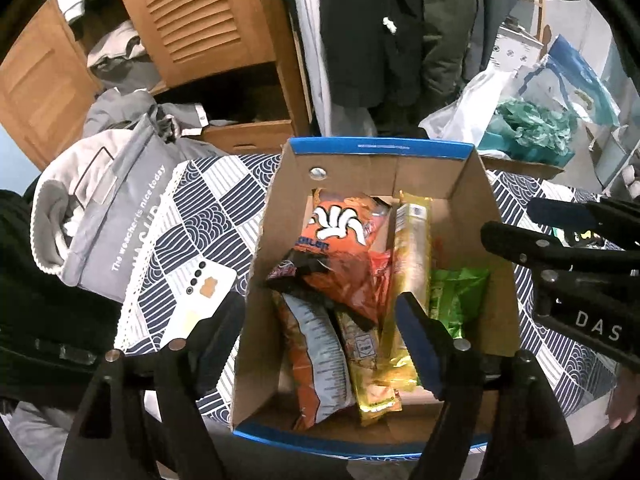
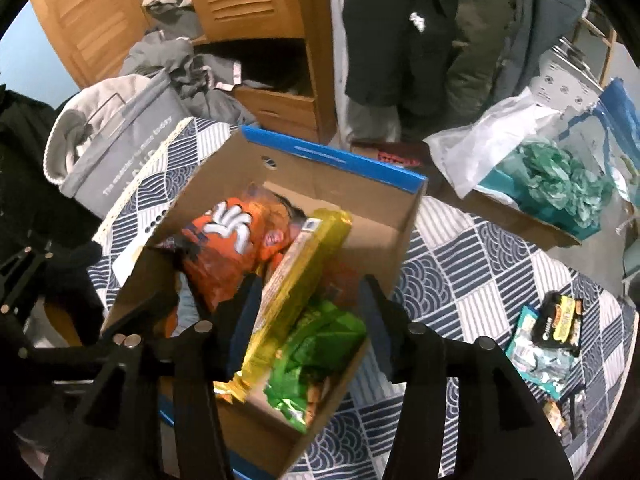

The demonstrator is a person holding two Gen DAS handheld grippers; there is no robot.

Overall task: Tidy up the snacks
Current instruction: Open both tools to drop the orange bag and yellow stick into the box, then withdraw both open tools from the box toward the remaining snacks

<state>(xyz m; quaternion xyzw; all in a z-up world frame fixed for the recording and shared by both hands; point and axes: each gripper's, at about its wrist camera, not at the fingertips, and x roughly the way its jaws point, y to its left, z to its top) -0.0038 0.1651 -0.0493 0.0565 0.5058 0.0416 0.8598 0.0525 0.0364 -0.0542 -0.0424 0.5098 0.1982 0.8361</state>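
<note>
With both grippers hanging over the cardboard box (image 1: 260, 280), the left gripper (image 1: 320, 332) spread wide and empty and the right gripper (image 2: 308, 316) parted around nothing, a drop-off looks just finished. Inside lie the orange bag (image 1: 340, 248), yellow pack (image 1: 408, 264) and green packet (image 2: 320, 344) (all loose). Farther right on the worktop (image 2: 460, 260), remaining snacks (image 2: 552, 332) await; fetching them seems next.

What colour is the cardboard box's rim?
Blue, on the brown cardboard box's top rim; clearest in the left wrist view.
</note>
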